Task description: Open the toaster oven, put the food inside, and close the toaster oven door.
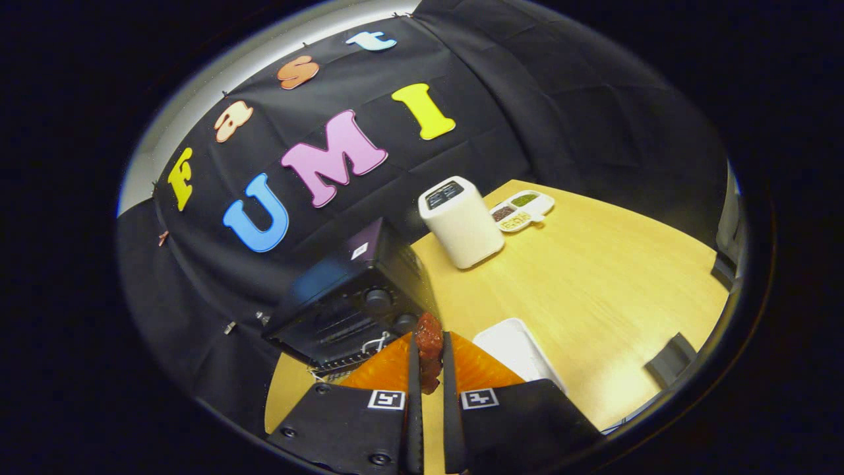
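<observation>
In the gripper view, the tongs are nearly closed, their two fingers pressing from either side on a reddish-brown piece of food. The food stands lengthwise along the fingers, its long axis running forward, with its far end poking out past the fingertips. The view is tilted, so the counter slopes. The tongs are held above the counter, aimed at the black toaster oven, which sits just ahead and slightly left of the fingers, its knobs facing them. A white tray lies just right of the fingers. Farther off stand a white toaster and a divided white dish.
</observation>
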